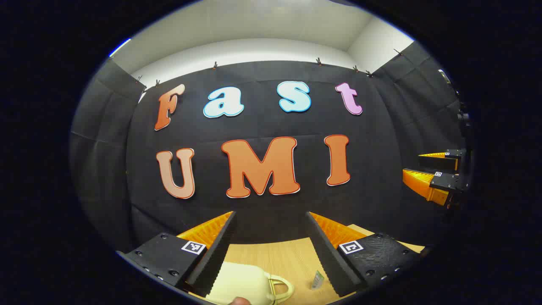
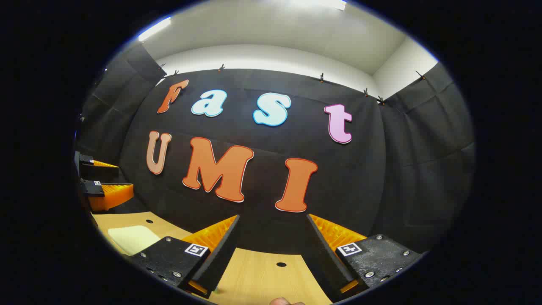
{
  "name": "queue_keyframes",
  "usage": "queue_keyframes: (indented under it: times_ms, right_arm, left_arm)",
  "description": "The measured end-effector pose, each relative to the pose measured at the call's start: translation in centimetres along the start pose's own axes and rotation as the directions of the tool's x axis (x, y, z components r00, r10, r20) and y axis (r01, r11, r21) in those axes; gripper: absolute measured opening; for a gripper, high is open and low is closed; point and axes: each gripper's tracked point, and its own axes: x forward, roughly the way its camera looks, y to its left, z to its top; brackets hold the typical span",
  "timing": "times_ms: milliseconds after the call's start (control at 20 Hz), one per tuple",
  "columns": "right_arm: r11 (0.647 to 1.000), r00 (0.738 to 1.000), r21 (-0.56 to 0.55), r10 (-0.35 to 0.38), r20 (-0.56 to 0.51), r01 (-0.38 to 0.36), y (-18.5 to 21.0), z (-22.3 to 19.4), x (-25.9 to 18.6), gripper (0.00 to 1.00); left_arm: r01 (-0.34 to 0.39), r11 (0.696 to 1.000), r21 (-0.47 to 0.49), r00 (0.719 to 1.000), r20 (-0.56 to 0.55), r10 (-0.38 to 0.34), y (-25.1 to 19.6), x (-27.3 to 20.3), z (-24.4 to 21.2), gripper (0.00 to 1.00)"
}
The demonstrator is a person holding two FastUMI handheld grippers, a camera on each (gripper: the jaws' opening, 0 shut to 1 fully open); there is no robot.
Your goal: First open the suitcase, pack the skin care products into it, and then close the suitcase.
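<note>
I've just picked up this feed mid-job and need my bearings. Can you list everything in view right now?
Suitcase: one, pale cream with a loop handle, lying on the table just below the left claw; lid looks closed.
Small packet: one, greenish, on the table right of the suitcase handle; too small to identify.
Table: one, light wood, with a few small dark holes.
Booth wall: black cloth, behind the table.
Left claw: one, open, held above the suitcase, holding nothing.
Right claw: one, open, held above bare table, holding nothing.
Fingertip: a bit of the person's hand at the bottom edge of the right gripper view.
</note>
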Motion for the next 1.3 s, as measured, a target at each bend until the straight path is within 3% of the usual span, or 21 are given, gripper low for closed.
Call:
queue_keyframes:
  times_ms: [150, 400, 650, 800, 1150, 1300]
  right_arm:
    - [0.999, 0.999, 0.0, -0.032, -0.019, 0.032, 2.9, 0.2, 0.3, 0.95]
    - [0.999, 0.998, 0.003, -0.035, -0.061, 0.036, 6.4, -0.3, 0.5, 0.95]
    - [0.998, 0.996, 0.03, 0.063, -0.068, -0.061, 8.5, -1.0, 0.9, 0.95]
    - [0.994, 0.993, 0.034, 0.101, -0.058, -0.099, 8.4, -1.7, 1.7, 0.95]
    - [0.991, 0.987, 0.041, 0.133, -0.09, -0.13, 7.4, -3.9, 2.3, 0.95]
    - [0.993, 0.989, 0.032, 0.117, -0.092, -0.115, 5.7, -4.3, 2.7, 0.95]
  left_arm:
    - [0.063, 0.997, -0.043, 0.998, -0.006, -0.063, 1.5, 1.6, -1.2, 0.98]
    - [0.103, 0.985, -0.142, 0.995, 0.01, -0.103, 2.6, 2.5, -2.3, 0.99]
    - [-0.001, 0.992, -0.127, 1.0, 0.005, 0.002, 3.5, 4.0, -2.3, 0.99]
    - [-0.072, 0.992, -0.105, 0.997, -0.003, 0.072, 3.3, 4.3, -2.6, 0.99]
    - [-0.031, 0.999, -0.017, 0.996, -0.084, 0.029, 0.1, 4.9, -5.8, 0.99]
    - [0.012, 0.997, 0.077, 0.99, -0.14, -0.001, -1.3, 5.0, -8.4, 1.0]
